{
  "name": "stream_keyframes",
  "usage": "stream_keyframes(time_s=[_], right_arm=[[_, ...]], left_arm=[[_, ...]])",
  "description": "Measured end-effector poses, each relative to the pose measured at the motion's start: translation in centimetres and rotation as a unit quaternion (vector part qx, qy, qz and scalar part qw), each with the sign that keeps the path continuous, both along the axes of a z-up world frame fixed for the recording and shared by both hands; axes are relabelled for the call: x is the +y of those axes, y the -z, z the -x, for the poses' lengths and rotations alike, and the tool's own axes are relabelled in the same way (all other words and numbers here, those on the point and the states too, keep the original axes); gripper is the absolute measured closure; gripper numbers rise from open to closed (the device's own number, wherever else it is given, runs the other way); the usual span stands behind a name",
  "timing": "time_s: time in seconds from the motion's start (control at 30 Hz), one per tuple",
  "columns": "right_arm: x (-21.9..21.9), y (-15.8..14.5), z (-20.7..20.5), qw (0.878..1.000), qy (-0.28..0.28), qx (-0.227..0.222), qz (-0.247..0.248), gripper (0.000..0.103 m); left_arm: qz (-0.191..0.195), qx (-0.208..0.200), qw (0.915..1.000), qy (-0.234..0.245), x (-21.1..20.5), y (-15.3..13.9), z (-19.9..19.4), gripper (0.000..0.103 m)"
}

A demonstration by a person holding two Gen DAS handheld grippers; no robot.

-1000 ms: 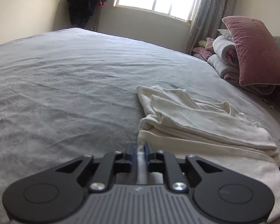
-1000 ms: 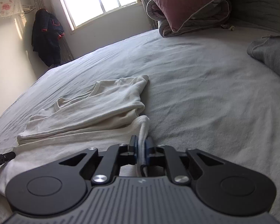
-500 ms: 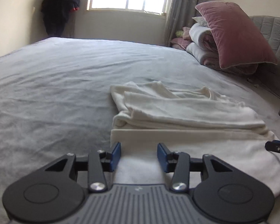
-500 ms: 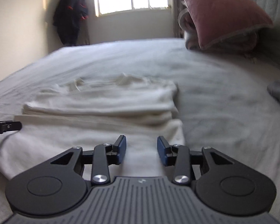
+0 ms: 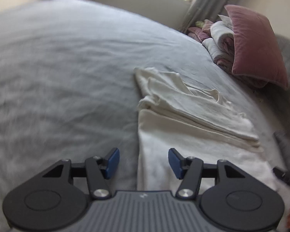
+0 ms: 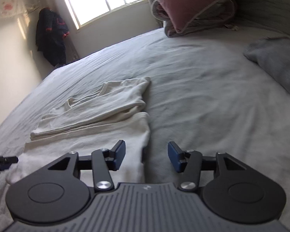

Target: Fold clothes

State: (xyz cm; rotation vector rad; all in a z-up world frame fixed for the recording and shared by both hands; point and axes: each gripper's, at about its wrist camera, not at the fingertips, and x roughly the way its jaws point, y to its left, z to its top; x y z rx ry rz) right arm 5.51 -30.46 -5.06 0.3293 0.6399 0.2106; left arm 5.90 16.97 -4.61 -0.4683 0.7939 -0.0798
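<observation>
My left gripper [image 5: 143, 161] and right gripper [image 6: 146, 156] both have their jaws opening, with nothing pinched between the blue pads; each sits over one near corner of the cream garment [image 5: 185, 123], which lies partly folded on the grey bedsheet [image 5: 63, 81], its far part bunched in layers and its near part spread flat toward me. The garment's left edge runs between my left pads, its right edge between my right ones, but neither touches the cloth as far as I can tell. The risk I see is in the soft, slack fabric: if I regrip too shallow I may catch only the top layer, and the fold would come out skewed. Dragging a pad across could also rumple the flat near panel, or snag the bedsheet and lift it along.
</observation>
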Motion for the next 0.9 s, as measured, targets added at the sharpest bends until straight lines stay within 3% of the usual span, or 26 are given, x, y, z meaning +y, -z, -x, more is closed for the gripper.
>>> stream_keyframes(time_s=[0.07, 0.17, 0.3, 0.47, 0.63, 0.83, 0.9], right_arm=[[-1.7, -0.1, 0.7, 0.999, 0.004, 0.018, -0.039, 0.048], [-3.7, 0.0, 1.9, 0.994, 0.009, 0.047, -0.096, 0.048], [-5.0, 0.8, 3.6, 0.979, 0.007, 0.089, -0.185, 0.048], [-2.9, 1.7, 3.7, 0.961, -0.033, 0.111, -0.251, 0.047], [-0.1, 2.6, 2.6, 0.967, -0.022, 0.085, -0.241, 0.049], [0.1, 3.0, 1.5, 0.961, 0.008, 0.066, -0.269, 0.056], [0.2, 2.9, 1.1, 0.960, 0.013, 0.064, -0.271, 0.057]], left_arm=[[0.064, 0.019, 0.9977, -0.013, 2.2, 0.3, 0.7, 0.045], [0.152, 0.040, 0.9872, -0.028, 4.7, 0.9, 2.2, 0.045], [0.224, 0.073, 0.9718, -0.007, 5.4, 2.0, 4.1, 0.045], [0.260, 0.076, 0.9625, 0.007, 2.7, 4.0, 4.9, 0.046], [0.278, 0.046, 0.9591, -0.027, 0.7, 4.8, 3.8, 0.050], [0.283, 0.031, 0.9565, -0.065, 0.0, 5.3, 2.5, 0.065], [0.285, 0.031, 0.9550, -0.074, 0.1, 5.5, 2.1, 0.075]])
